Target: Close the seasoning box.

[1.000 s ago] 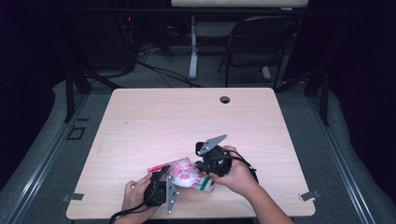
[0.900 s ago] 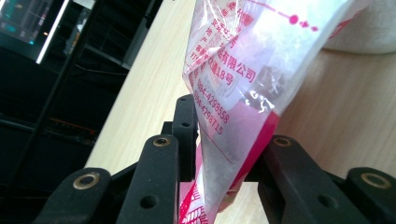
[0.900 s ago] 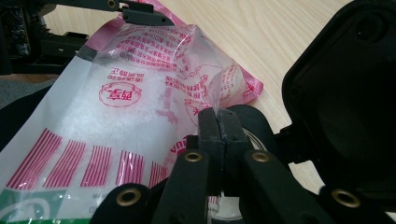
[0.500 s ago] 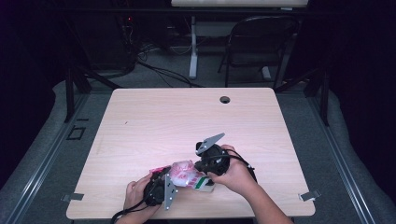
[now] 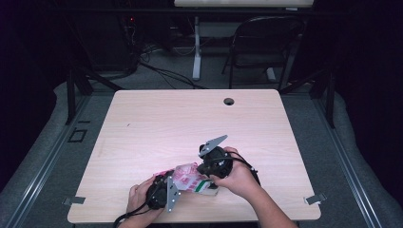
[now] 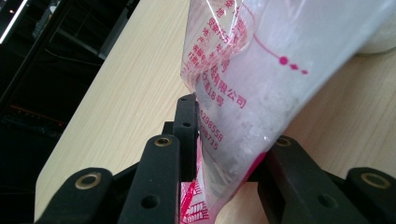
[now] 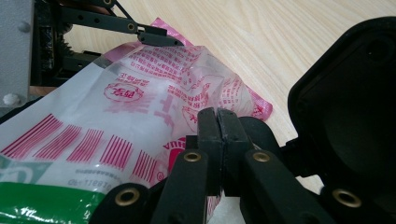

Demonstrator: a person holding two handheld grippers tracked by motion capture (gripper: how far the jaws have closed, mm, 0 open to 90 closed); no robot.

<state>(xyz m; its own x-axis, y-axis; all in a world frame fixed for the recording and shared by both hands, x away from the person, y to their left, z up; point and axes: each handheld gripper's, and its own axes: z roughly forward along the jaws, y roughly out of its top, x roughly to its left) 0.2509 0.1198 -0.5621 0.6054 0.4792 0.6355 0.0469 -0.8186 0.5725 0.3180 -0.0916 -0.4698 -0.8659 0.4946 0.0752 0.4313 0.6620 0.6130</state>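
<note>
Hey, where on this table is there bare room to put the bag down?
The table is bare across its far half up to the cable hole, and along its left and right edges. The near middle is crowded: the left gripper and right gripper hold the plastic bag there.

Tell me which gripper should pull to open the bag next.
Probably the left. The right gripper is shut tight on the bag film, anchoring it, while the left gripper holds the pink sealed edge loosely, jaws partly apart, and could regrip and tug.
</note>
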